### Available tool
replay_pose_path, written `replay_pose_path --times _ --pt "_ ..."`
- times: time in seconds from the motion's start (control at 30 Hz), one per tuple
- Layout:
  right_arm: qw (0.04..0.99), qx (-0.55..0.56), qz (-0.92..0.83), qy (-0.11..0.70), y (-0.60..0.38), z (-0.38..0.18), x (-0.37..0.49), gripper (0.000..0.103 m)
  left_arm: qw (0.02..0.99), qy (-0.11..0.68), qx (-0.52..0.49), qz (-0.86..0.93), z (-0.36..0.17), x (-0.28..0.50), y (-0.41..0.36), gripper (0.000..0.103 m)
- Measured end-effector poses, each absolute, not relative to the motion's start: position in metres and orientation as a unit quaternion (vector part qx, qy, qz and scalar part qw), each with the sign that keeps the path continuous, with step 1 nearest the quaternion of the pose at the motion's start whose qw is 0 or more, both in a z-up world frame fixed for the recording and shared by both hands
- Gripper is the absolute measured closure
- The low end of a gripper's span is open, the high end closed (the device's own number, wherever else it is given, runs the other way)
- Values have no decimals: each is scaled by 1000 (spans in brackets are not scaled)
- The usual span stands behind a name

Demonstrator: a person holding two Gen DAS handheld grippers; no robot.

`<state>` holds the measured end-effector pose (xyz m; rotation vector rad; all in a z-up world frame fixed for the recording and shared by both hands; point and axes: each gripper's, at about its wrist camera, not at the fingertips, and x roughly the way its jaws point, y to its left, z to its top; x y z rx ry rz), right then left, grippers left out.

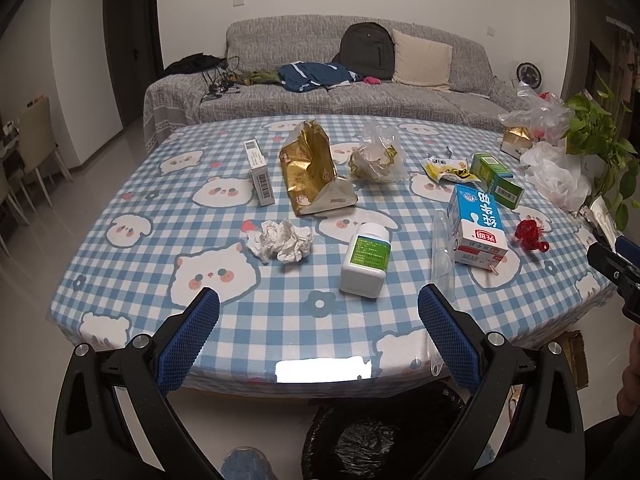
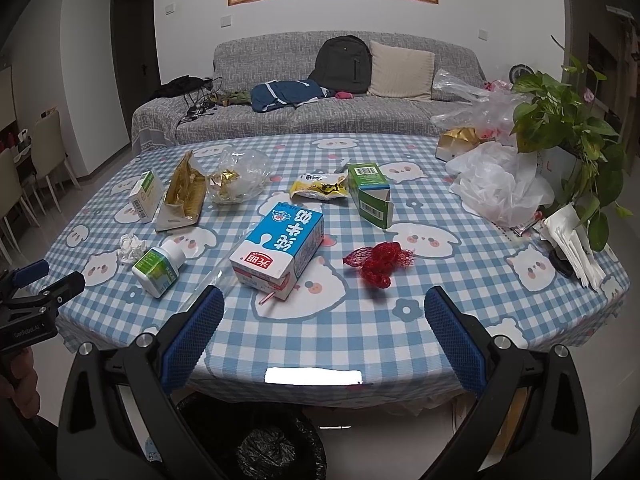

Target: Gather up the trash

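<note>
Trash lies scattered on the blue checked tablecloth: a crumpled tissue, a white pill bottle on its side, a blue milk carton, a gold foil bag, a white box, a green box, a yellow wrapper and red netting. My left gripper hovers open over the near table edge, empty. My right gripper is also open and empty, just in front of the milk carton and red netting. A black-lined bin sits below the table edge.
A clear plastic bag with foil lies mid-table. White plastic bags, a potted plant and folded napkins crowd the right side. A grey sofa stands behind the table, chairs at the left.
</note>
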<state>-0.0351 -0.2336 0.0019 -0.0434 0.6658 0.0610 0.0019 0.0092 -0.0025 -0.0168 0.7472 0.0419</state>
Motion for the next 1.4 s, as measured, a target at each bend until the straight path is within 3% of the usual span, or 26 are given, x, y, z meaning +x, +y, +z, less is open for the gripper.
replay_pose_path --times 0.93,1.4 --pt "944 -22 28 329 -232 1 -31 6 929 370 -10 25 -7 2 15 6" --pt "939 -23 33 342 -199 -1 3 6 918 394 -9 51 -14 39 44 6"
